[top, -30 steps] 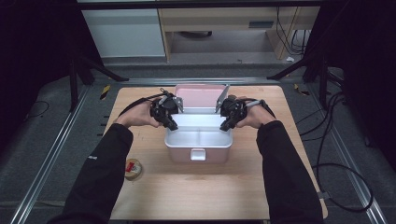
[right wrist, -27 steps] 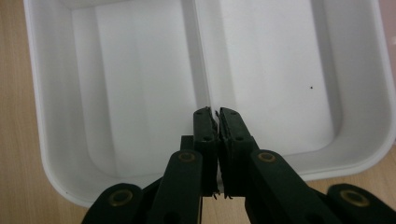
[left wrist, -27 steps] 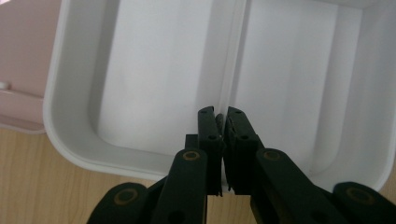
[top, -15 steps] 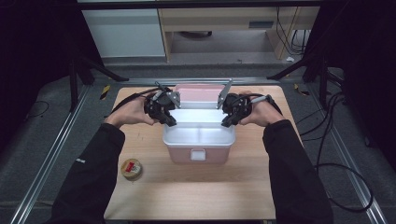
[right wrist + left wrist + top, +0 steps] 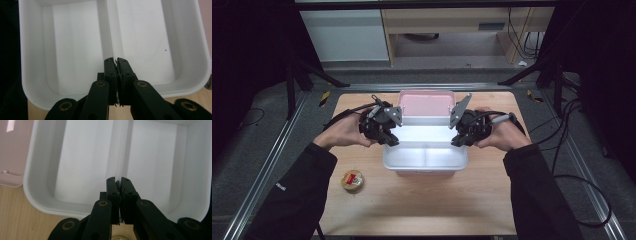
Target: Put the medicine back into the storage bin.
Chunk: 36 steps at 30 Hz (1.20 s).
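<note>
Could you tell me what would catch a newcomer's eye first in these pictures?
The bright white two-compartment plastic box at the middle of the wooden table draws the eye first, with a pink lid just behind it. The left gripper and right gripper flank it, jaws shut. A small round tin sits near the left sleeve.

I'm looking at a wooden table [image 5: 422, 210] on grey floor [image 5: 252, 165], a pale cabinet [image 5: 344, 35] and wooden shelf [image 5: 447, 30] behind, dark surroundings.
</note>
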Motion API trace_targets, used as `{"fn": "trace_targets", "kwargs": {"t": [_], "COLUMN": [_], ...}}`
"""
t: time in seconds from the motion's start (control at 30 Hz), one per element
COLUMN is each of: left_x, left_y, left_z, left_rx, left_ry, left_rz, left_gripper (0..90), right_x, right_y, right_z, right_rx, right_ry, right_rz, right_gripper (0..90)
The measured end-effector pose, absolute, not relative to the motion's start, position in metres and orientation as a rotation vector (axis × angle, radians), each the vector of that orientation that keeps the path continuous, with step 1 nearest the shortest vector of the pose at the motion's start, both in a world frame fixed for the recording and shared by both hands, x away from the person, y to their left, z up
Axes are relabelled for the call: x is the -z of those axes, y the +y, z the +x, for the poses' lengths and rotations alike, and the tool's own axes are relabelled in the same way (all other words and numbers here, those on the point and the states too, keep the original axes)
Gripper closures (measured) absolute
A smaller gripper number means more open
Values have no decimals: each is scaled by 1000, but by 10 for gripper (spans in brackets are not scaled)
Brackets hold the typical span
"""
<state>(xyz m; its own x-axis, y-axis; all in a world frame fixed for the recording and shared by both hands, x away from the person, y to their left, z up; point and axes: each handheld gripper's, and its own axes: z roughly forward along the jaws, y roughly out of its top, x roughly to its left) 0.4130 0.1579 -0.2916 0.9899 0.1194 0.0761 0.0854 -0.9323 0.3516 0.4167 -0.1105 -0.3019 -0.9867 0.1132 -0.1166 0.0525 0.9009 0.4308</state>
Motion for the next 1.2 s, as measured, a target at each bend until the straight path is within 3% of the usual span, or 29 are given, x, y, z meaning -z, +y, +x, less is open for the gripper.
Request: {"fn": "trace_targets", "kwargs": {"t": [0.33, 0.77, 1.2], "left_x": [303, 328, 385], "left_y": [162, 168, 163], "left_z": [360, 320, 298], "left_rx": [-123, -83, 20], "left_ry": [93, 81, 83], "left_rz": [2771, 2781, 2787], "left_gripper": [884, 887, 890], "right_x": [311, 337, 395], "right_y": [-107, -100, -103], "right_z": [368, 323, 298], "right_rx": [-634, -654, -658], "right_ry": [2961, 2965, 3049], "right_rz": [81, 69, 102], "right_gripper": [878, 883, 881]}}
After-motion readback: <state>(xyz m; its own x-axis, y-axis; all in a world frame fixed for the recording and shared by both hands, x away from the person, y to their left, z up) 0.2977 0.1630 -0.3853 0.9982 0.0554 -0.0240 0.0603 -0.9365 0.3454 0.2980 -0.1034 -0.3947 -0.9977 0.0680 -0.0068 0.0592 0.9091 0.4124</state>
